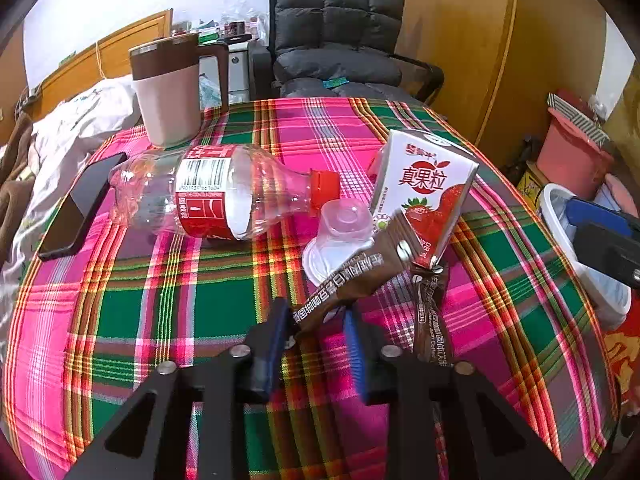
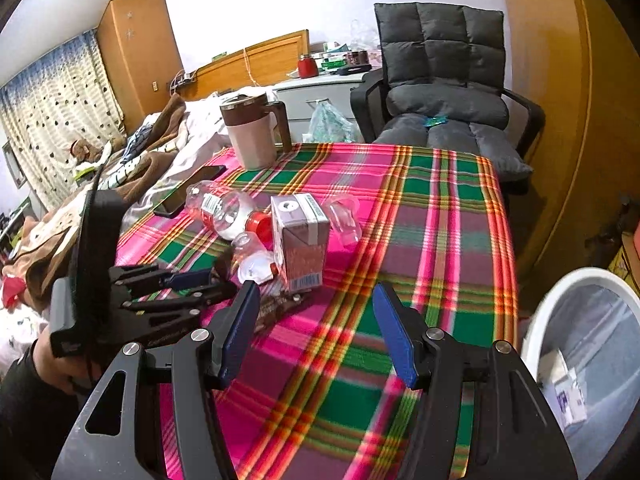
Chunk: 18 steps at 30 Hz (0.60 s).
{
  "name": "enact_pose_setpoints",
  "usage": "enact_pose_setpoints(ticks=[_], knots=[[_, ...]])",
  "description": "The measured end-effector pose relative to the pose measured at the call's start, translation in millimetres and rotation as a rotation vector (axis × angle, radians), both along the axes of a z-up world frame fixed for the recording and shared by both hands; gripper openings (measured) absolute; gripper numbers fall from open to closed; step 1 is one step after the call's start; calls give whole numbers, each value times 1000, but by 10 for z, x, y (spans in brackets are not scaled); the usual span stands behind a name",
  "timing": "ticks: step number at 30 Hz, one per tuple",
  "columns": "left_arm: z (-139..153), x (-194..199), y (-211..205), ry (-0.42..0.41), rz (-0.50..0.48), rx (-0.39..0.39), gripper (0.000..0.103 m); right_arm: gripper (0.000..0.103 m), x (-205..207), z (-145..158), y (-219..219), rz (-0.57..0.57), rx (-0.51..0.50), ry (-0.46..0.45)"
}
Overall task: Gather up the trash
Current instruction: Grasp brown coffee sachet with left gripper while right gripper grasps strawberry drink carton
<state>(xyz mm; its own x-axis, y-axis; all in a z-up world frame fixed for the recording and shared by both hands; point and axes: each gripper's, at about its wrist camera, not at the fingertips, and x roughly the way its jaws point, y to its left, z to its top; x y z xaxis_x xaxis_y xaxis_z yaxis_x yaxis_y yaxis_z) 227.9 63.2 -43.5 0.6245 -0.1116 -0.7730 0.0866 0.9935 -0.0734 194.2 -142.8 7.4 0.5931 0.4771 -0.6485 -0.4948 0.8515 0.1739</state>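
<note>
A brown sachet [image 1: 340,294] on the plaid cloth [image 1: 200,312] is set between the narrowed fingers of the left gripper [image 1: 318,320]; whether it is pinched cannot be told. The right gripper [image 2: 316,332] is held wide apart and empty over the cloth, beside the white bin [image 2: 560,292]. A bottle [image 1: 208,192], carton [image 1: 424,192] and cup [image 1: 344,232] are left lying just beyond the sachet.

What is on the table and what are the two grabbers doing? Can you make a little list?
table: plaid cloth
trash: plastic bottle lying down, juice carton, clear cup, brown wrappers
not trash: mug, phone
bin: white bin, beside the table
left gripper: around a wrapper's end
right gripper: open, empty
</note>
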Motion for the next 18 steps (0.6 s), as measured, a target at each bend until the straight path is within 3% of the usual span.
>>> enact_pose_setpoints(ticks=[6, 11, 18], knots=[[61, -114, 182, 0, 46, -117, 18, 61, 179, -51, 67, 10, -12, 6], [116, -176, 238, -17, 57, -139, 18, 61, 378, -146, 143, 36, -17, 38], [120, -149, 240, -4, 66, -154, 18, 61, 498, -187, 63, -34, -48, 47]])
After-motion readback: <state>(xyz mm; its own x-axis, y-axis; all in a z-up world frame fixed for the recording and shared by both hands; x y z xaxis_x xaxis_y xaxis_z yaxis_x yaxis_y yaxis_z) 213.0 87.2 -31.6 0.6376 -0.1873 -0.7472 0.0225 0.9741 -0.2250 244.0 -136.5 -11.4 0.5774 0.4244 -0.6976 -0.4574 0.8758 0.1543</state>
